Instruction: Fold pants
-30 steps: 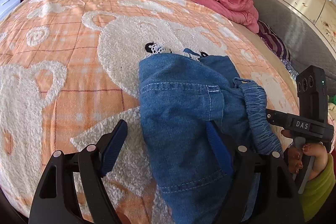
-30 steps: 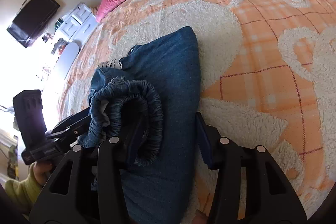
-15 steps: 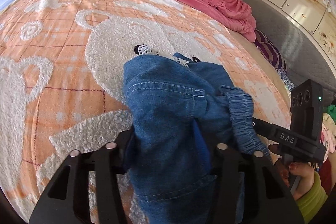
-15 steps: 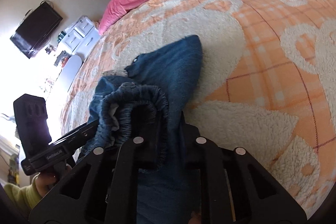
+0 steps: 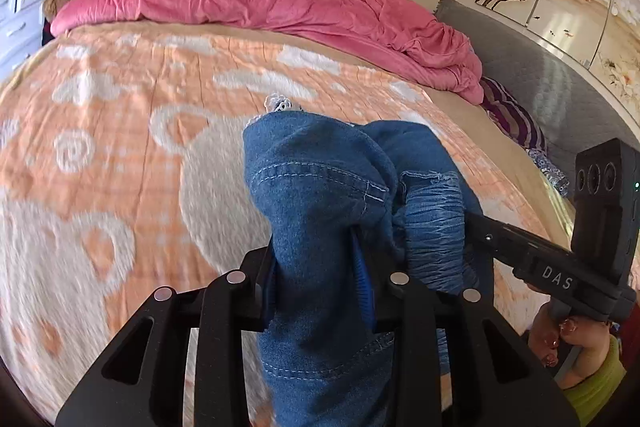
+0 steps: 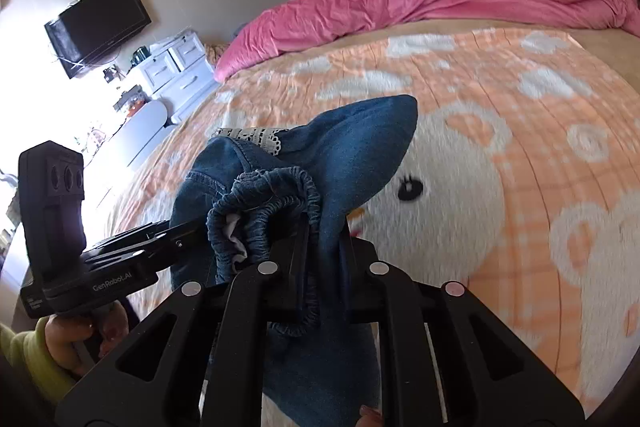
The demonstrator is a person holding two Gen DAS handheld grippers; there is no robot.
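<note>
The blue denim pants (image 5: 320, 187) with an elastic waistband (image 5: 434, 227) and white lace trim hang bunched between both grippers, lifted above the bed. My left gripper (image 5: 318, 279) is shut on a thick fold of the denim. My right gripper (image 6: 324, 263) is shut on the waistband (image 6: 280, 199) and the denim beside it. In the left wrist view the right gripper (image 5: 480, 239) reaches in from the right. In the right wrist view the left gripper (image 6: 176, 235) reaches in from the left.
The bed carries an orange and white fleece blanket (image 5: 120, 131) with bear shapes. A pink duvet (image 5: 260, 3) lies bunched along its far edge. A grey headboard (image 5: 540, 79) stands right. White drawers (image 6: 176, 67) and a wall TV (image 6: 96, 27) are at left.
Both grippers closed on the pants, which lay on the blanket, and lifted them. The views tilted up toward the wardrobes.
</note>
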